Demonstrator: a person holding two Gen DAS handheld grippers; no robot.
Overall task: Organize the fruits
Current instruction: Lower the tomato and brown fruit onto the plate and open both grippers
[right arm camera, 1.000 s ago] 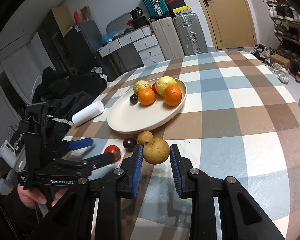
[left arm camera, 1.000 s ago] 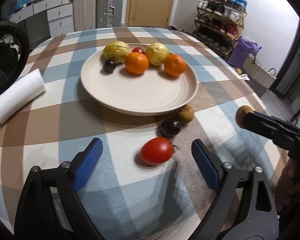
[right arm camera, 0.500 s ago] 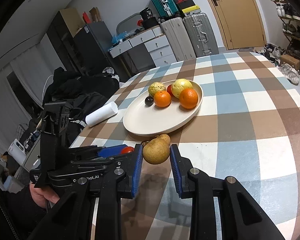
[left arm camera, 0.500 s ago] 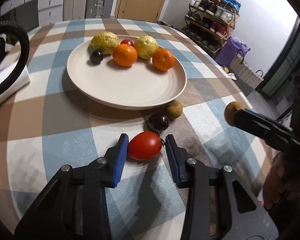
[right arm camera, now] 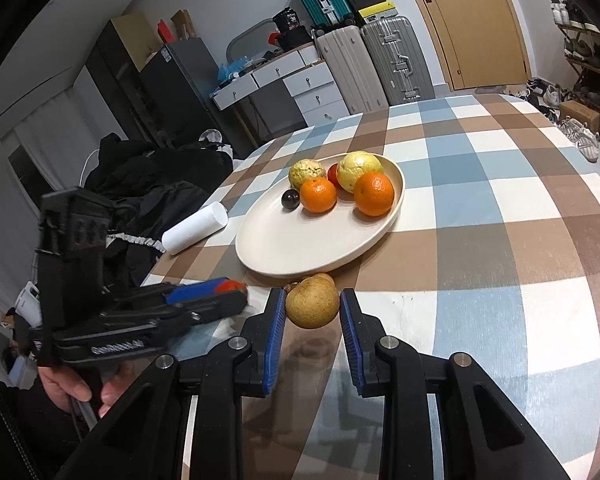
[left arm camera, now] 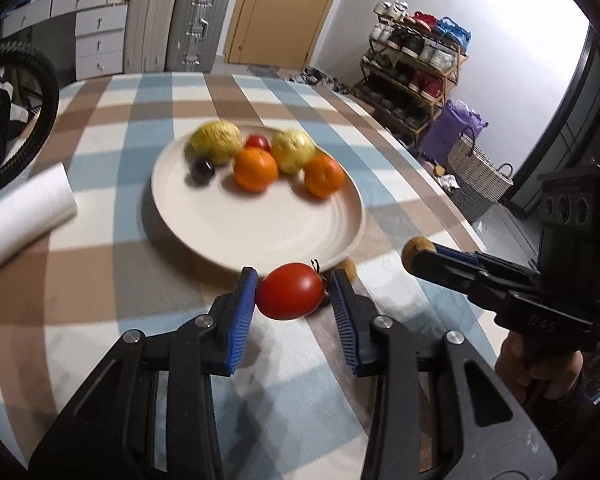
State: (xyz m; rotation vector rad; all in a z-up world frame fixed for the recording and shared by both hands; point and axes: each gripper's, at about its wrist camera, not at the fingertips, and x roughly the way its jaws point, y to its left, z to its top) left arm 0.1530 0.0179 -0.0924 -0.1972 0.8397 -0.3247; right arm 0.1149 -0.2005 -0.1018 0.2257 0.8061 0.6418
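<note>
Since a second ago the left tool (left arm camera: 294, 294) has gone from spread wide around the tomato (left arm camera: 290, 296) to pinching it, and the fruit is now lifted off the tabletop (left arm camera: 100, 280), just in front of the plate (left arm camera: 256, 232).

Left wrist view: both blue pads touch the tomato's sides, stem end to the right. Plate carries two yellow-green guavas, two oranges (left arm camera: 256, 170), a small red fruit and a dark plum (left arm camera: 203, 169), all grouped at its far side. A white paper roll (left arm camera: 24, 216) lies left of the plate, apart from it. A brown fruit (left arm camera: 350, 268) on the cloth peeks out behind the right pad. At right, the right tool (left arm camera: 416, 254) shows side-on, a brown pear at its tip.

Right wrist view: the right tool (right arm camera: 311, 304) pinches the brown pear (right arm camera: 312, 306), held above the tabletop near the plate's front rim. The left tool (right arm camera: 224, 294) shows at left, blurred, red between its pads.
</note>
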